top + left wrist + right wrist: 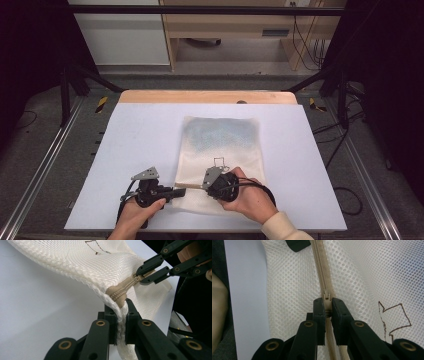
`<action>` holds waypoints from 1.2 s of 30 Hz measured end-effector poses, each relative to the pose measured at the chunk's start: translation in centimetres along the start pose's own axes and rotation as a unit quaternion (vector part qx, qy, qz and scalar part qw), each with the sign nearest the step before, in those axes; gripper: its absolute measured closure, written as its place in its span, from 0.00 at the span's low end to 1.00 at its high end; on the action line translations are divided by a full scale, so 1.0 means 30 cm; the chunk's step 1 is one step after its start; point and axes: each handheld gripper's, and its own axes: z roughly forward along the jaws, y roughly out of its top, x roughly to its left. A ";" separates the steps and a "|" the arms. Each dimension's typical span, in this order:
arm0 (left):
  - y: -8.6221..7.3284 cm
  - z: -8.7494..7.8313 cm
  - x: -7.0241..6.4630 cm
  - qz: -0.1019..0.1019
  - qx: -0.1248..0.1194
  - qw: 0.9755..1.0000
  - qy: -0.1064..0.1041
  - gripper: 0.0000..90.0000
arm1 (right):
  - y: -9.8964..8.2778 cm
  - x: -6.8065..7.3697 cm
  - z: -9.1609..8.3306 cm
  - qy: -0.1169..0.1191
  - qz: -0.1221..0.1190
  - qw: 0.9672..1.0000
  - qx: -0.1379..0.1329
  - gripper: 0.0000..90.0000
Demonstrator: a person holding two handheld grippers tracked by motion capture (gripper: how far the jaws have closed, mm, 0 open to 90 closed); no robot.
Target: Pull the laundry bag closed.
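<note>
Zipper pull between right-tool jaws

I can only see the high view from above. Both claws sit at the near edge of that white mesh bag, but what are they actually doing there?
Observer: The left claw is shut on the bag's corner edge, just beside the end of a beige zipper.
Operator: And the other claw?
Observer: The right claw is shut on the zipper pull, with the zipper running straight ahead of it in the right gripper view.
Operator: Does the bag lie flat where they hold it?
Observer: No. In the left gripper view the mesh bag is lifted off the white table at the held corner and arches upward.
</note>
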 end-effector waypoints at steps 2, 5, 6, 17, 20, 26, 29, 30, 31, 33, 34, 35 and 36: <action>0.000 0.001 -0.001 0.000 -0.001 1.000 0.000 0.93 | 0.000 0.000 0.000 0.000 -0.001 1.000 0.000 0.91; -0.001 0.001 -0.002 0.000 0.000 1.000 0.000 0.93 | -0.001 -0.002 -0.003 0.002 -0.001 1.000 0.001 0.91; -0.001 0.001 -0.003 0.001 0.000 1.000 -0.001 0.93 | -0.001 -0.002 -0.003 0.000 -0.001 1.000 0.001 0.91; -0.001 0.003 -0.007 0.003 0.000 1.000 0.000 0.93 | -0.009 -0.009 -0.016 0.005 -0.004 1.000 0.005 0.91; -0.001 0.003 -0.008 0.003 -0.001 1.000 0.000 0.93 | -0.013 -0.011 -0.021 0.004 -0.001 1.000 0.004 0.91; -0.001 0.005 -0.009 0.004 -0.002 1.000 -0.002 0.93 | -0.016 -0.014 -0.030 0.005 -0.003 1.000 0.006 0.91; -0.001 0.005 -0.010 0.005 -0.002 1.000 -0.003 0.93 | -0.016 -0.014 -0.034 0.004 -0.005 1.000 0.007 0.91; 0.000 0.006 -0.011 0.005 -0.003 1.000 -0.003 0.93 | -0.016 -0.014 -0.036 0.004 -0.005 1.000 0.008 0.91; 0.000 0.006 -0.011 0.005 -0.003 1.000 -0.004 0.93 | -0.015 -0.014 -0.037 0.003 -0.005 1.000 0.009 0.91; 0.000 0.005 -0.011 0.005 -0.004 1.000 -0.003 0.93 | -0.014 -0.014 -0.037 0.004 -0.004 1.000 0.008 0.91; 0.001 0.004 -0.011 0.005 -0.004 1.000 -0.004 0.93 | -0.015 -0.015 -0.039 0.004 -0.005 1.000 0.009 0.91; 0.001 0.004 -0.012 0.005 -0.005 1.000 -0.004 0.93 | -0.014 -0.016 -0.041 0.003 -0.004 1.000 0.008 0.91; 0.001 0.004 -0.012 0.006 -0.004 1.000 -0.003 0.93 | -0.014 -0.015 -0.042 0.000 -0.003 1.000 0.009 0.91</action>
